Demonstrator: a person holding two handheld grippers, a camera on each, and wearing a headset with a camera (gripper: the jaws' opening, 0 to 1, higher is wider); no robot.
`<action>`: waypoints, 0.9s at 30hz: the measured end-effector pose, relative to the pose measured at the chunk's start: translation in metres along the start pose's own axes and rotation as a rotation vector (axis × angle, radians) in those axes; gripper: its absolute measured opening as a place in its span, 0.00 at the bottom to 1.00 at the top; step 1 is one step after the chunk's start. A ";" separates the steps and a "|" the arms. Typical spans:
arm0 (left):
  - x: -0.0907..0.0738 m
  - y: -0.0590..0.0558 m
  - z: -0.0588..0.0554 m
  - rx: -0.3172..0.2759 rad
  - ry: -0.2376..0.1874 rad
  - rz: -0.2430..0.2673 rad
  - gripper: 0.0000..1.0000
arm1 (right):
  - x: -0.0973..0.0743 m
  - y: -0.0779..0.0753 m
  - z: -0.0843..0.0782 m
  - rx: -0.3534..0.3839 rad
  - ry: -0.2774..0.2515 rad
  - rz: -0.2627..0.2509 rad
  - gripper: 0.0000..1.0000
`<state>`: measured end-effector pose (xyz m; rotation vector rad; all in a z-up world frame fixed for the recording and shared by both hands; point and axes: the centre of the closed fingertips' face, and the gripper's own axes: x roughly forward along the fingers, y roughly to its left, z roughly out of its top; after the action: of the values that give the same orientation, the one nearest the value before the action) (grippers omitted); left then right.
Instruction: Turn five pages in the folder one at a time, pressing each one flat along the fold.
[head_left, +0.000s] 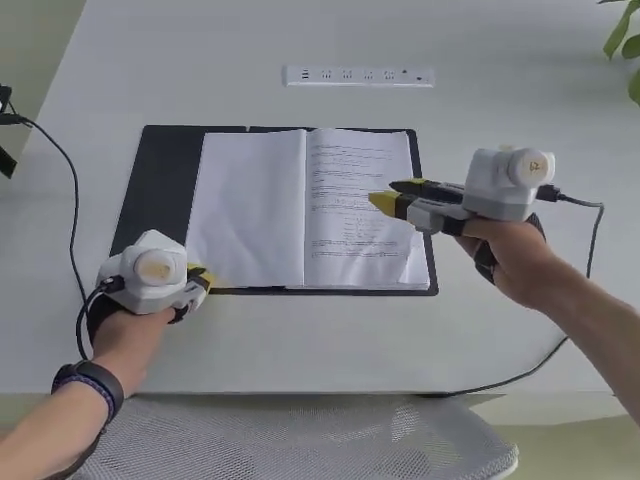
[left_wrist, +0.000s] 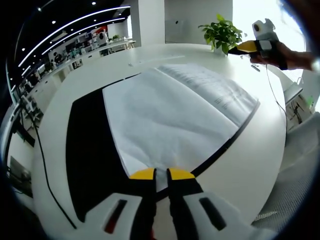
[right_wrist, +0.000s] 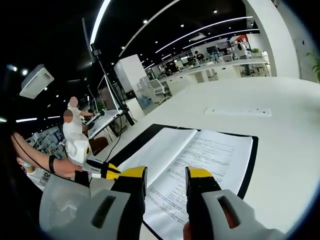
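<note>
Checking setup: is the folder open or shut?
Open: the folder lies spread flat, blank page on the left, printed page on the right.

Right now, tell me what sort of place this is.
Most likely an open-plan office or lab. The folder lies on a long white table with a power strip. Beyond it run rows of desks under long ceiling light strips, with a potted plant nearby.

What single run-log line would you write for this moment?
folder open flat | left gripper nearly closed at near corner of blank left page, grip unclear | right gripper open above printed right page
</note>
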<state>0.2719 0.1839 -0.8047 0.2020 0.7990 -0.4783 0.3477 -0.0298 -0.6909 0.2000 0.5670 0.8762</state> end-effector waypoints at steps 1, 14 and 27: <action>0.000 0.001 0.000 -0.001 0.000 0.000 0.07 | 0.004 0.001 0.002 -0.004 0.000 0.005 0.28; 0.002 0.003 -0.001 -0.007 -0.002 -0.006 0.07 | 0.072 0.013 0.004 -0.029 0.040 0.127 0.16; 0.004 0.007 -0.002 -0.033 -0.018 -0.006 0.05 | 0.126 0.014 -0.046 0.026 0.125 0.173 0.07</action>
<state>0.2765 0.1891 -0.8088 0.1645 0.7897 -0.4716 0.3770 0.0734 -0.7726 0.2214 0.6851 1.0551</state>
